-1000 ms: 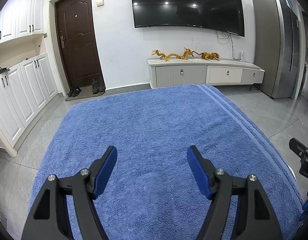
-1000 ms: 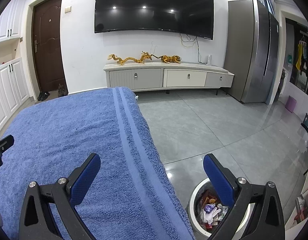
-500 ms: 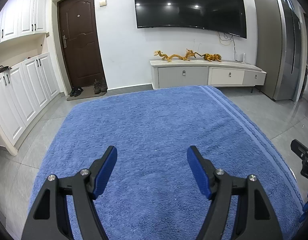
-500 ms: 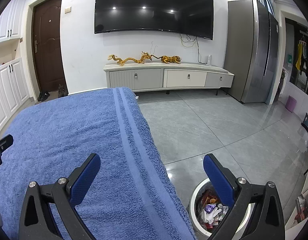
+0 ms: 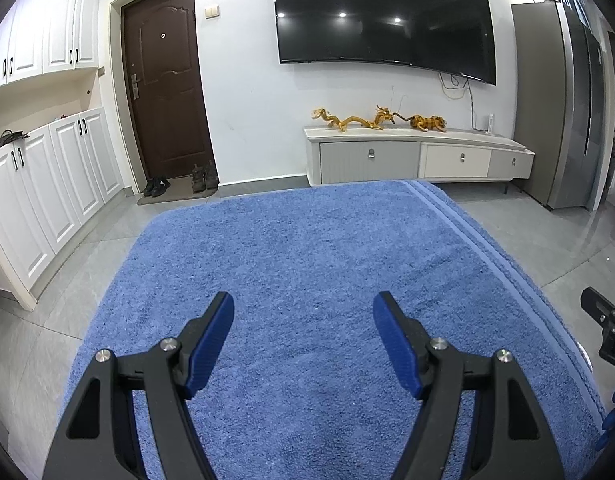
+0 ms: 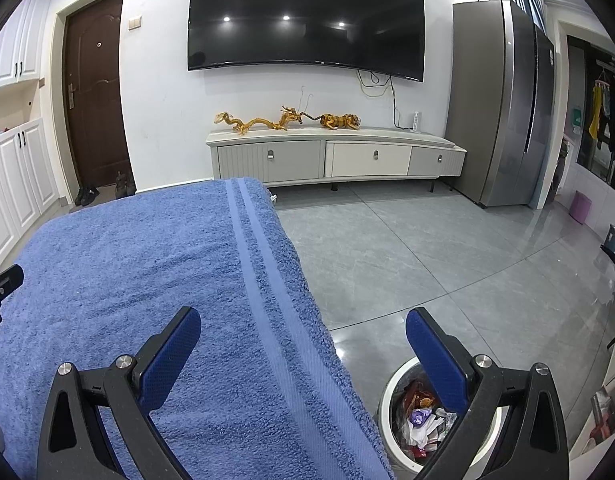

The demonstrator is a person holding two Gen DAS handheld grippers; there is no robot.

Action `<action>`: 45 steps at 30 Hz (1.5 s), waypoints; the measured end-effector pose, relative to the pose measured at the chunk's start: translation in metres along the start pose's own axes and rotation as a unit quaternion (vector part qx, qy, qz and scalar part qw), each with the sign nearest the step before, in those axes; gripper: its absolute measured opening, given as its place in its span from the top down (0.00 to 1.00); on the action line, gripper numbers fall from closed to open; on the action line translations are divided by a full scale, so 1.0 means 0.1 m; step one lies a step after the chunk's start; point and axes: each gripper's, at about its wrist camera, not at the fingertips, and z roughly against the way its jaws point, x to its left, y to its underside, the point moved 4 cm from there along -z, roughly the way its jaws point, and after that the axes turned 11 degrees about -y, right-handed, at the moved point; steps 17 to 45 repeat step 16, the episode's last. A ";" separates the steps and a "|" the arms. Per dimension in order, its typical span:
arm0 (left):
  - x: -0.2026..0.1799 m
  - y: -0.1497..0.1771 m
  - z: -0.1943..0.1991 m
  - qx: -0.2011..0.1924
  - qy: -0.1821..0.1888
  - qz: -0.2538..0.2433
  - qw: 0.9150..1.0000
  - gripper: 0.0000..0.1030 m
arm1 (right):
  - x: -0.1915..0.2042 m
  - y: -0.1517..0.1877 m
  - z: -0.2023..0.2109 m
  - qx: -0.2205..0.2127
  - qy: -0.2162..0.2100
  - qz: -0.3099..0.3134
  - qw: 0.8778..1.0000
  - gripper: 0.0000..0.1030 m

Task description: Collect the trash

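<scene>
A white round trash bin (image 6: 391, 400) stands on the floor by the table's right side, with wrappers and crumpled trash (image 6: 421, 426) inside. My right gripper (image 6: 303, 324) is open and empty, straddling the right edge of the blue towel (image 6: 147, 264), its right finger above the bin. My left gripper (image 5: 303, 312) is open and empty above the middle of the towel (image 5: 307, 248). No loose trash shows on the towel. The right gripper's body shows at the right edge of the left wrist view (image 5: 605, 320).
A low white TV cabinet (image 6: 335, 158) with golden figurines stands against the far wall under a wall TV (image 6: 303, 20). A grey fridge (image 6: 503, 104) is at the right. White cupboards (image 5: 47, 184) and a brown door (image 5: 163, 88) are at the left. Grey tiled floor (image 6: 427, 248) lies right of the table.
The left gripper's view has shifted slightly, as if it drifted a little left and back. The right gripper has hardly moved. Both stay open.
</scene>
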 end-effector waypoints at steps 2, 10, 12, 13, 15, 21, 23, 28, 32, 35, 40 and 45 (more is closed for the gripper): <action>0.01 0.00 0.00 -0.001 0.000 0.003 1.000 0.31 | 0.00 0.00 0.01 -0.001 0.000 0.000 1.000 0.00; 0.06 -0.03 0.02 -0.005 -0.003 0.013 1.000 0.26 | 0.02 -0.01 0.04 -0.003 0.001 0.001 1.000 0.00; 0.06 -0.02 0.01 -0.004 -0.004 0.015 1.000 0.26 | 0.02 -0.01 0.04 -0.003 0.001 0.001 1.000 0.00; 0.06 -0.02 0.01 -0.004 -0.004 0.016 1.000 0.26 | 0.02 -0.01 0.04 -0.003 0.002 0.001 1.000 0.00; 0.07 -0.03 0.01 -0.003 -0.003 0.018 1.000 0.26 | 0.02 -0.01 0.04 -0.003 0.001 0.002 1.000 0.00; 0.07 -0.03 0.01 -0.003 -0.004 0.019 1.000 0.26 | 0.02 -0.01 0.04 -0.003 0.001 0.002 1.000 0.00; 0.07 -0.03 0.01 -0.003 -0.004 0.019 1.000 0.26 | 0.02 -0.01 0.04 -0.003 0.001 0.002 1.000 0.00; 0.07 -0.03 0.01 -0.003 -0.004 0.019 1.000 0.26 | 0.02 -0.01 0.04 -0.003 0.001 0.002 1.000 0.00; 0.07 -0.03 0.01 -0.003 -0.004 0.019 1.000 0.26 | 0.02 -0.01 0.04 -0.003 0.001 0.002 1.000 0.00; 0.07 -0.03 0.01 -0.003 -0.004 0.019 1.000 0.26 | 0.02 -0.01 0.04 -0.003 0.001 0.002 1.000 0.00; 0.07 -0.03 0.01 -0.003 -0.004 0.019 1.000 0.26 | 0.02 -0.01 0.04 -0.003 0.001 0.002 1.000 0.00; 0.07 -0.03 0.01 -0.003 -0.004 0.019 1.000 0.26 | 0.02 -0.01 0.04 -0.003 0.001 0.002 1.000 0.00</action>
